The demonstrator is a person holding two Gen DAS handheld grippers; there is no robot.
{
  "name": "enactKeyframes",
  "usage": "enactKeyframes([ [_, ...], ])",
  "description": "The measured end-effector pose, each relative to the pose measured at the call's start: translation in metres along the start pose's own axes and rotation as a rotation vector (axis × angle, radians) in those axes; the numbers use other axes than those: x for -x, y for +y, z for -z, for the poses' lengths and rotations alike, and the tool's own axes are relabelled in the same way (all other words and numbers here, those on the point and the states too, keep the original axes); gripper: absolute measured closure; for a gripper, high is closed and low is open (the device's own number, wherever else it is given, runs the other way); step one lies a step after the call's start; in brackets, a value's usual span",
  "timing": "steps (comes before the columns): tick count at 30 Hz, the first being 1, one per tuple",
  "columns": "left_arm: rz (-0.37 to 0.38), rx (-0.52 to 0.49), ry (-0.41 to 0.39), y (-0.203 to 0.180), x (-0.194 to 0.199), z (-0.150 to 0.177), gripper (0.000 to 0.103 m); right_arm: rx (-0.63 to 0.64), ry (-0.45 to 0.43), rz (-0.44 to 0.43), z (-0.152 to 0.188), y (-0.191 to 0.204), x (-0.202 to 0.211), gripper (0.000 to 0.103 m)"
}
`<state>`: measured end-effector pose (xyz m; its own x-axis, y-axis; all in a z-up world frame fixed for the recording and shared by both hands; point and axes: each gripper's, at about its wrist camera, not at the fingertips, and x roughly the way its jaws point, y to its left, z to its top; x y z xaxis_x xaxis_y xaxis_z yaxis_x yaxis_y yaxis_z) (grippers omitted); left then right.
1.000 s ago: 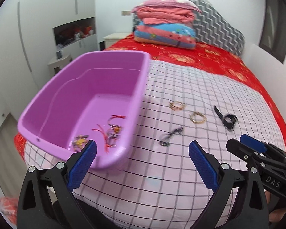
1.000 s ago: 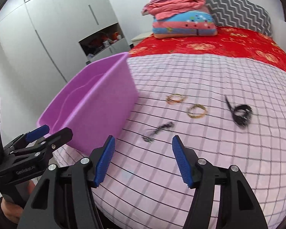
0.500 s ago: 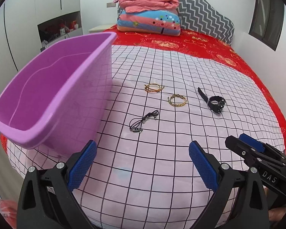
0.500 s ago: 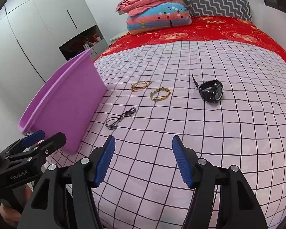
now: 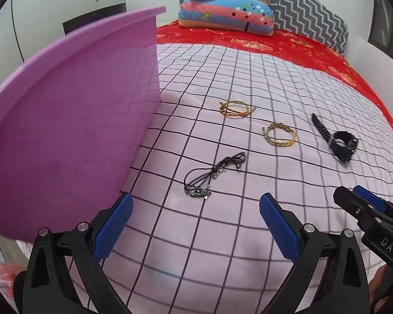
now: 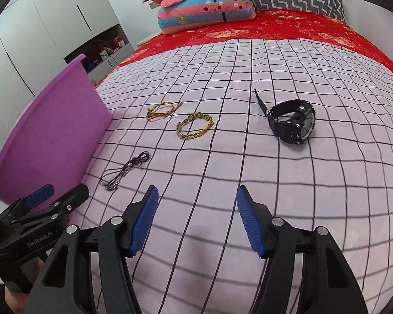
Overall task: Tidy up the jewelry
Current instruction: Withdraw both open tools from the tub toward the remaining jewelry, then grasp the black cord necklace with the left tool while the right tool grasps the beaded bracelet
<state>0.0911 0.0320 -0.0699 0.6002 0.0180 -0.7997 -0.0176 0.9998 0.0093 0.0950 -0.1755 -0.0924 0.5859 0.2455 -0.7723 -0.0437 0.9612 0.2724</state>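
A black cord necklace point(image 5: 212, 174) lies on the checked pink sheet, just ahead of my open, empty left gripper point(image 5: 195, 222). Beyond it lie a thin gold bracelet point(image 5: 235, 109), a braided gold bracelet point(image 5: 279, 134) and a black watch point(image 5: 339, 141). The purple tub point(image 5: 73, 120) stands at the left, its inside hidden. In the right wrist view my right gripper point(image 6: 196, 219) is open and empty, low over the sheet, with the necklace point(image 6: 125, 168) to its left, the bracelets point(image 6: 195, 127) ahead and the watch point(image 6: 292, 121) ahead right.
The other gripper shows in each view: the right one at the lower right of the left wrist view point(image 5: 374, 219), the left one at the lower left of the right wrist view point(image 6: 36, 217). Folded quilts and pillows point(image 5: 228, 7) lie on the red bedspread point(image 5: 288, 44) at the back.
Both grippers have dropped lower and moved forward toward the jewelry. The tub's inside, seen a second ago with jewelry in it, is out of sight. Both grippers stayed open.
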Motion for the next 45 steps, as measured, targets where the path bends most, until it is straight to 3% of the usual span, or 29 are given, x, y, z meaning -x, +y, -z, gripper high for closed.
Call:
enactKeyframes([
  [12, -0.039, 0.051, 0.022, 0.001, -0.059, -0.017, 0.008, -0.012, 0.031, 0.023, -0.044, -0.009, -0.085, 0.043],
  [22, -0.046, 0.064, 0.026, -0.001, -0.082, -0.022, 0.008, 0.001, 0.026, 0.051, -0.067, -0.011, -0.112, 0.043],
  [29, -0.045, 0.057, 0.032, -0.005, -0.093, -0.024, 0.008, 0.052, 0.045, 0.125, -0.075, -0.007, -0.127, 0.043],
  [32, -0.010, 0.068, 0.042, -0.003, -0.100, -0.022, 0.010, 0.100, 0.054, 0.172, -0.073, 0.000, -0.132, 0.044],
  [36, -0.039, 0.024, 0.051, -0.010, -0.106, -0.020, 0.022, 0.171, 0.056, 0.213, -0.068, 0.010, -0.137, 0.051],
  [38, -0.025, 0.014, 0.052, -0.013, -0.106, -0.020, 0.033, 0.194, 0.058, 0.215, -0.068, 0.014, -0.138, 0.067],
  [39, -0.017, 0.010, 0.053, -0.015, -0.105, -0.021, 0.044, 0.204, 0.060, 0.214, -0.067, 0.016, -0.137, 0.089],
  [40, -0.004, 0.006, 0.053, -0.016, -0.105, -0.021, 0.057, 0.213, 0.064, 0.215, -0.066, 0.018, -0.138, 0.100],
  [41, 0.007, 0.002, 0.055, -0.018, -0.104, -0.021, 0.065, 0.217, 0.068, 0.216, -0.064, 0.020, -0.137, 0.100],
  [43, 0.033, -0.009, 0.066, -0.022, -0.102, -0.022, 0.095, 0.192, 0.067, 0.178, -0.063, 0.017, -0.133, 0.100],
  [45, 0.053, -0.009, 0.068, -0.022, -0.100, -0.021, 0.095, 0.154, 0.065, 0.140, -0.061, 0.011, -0.127, 0.100],
])
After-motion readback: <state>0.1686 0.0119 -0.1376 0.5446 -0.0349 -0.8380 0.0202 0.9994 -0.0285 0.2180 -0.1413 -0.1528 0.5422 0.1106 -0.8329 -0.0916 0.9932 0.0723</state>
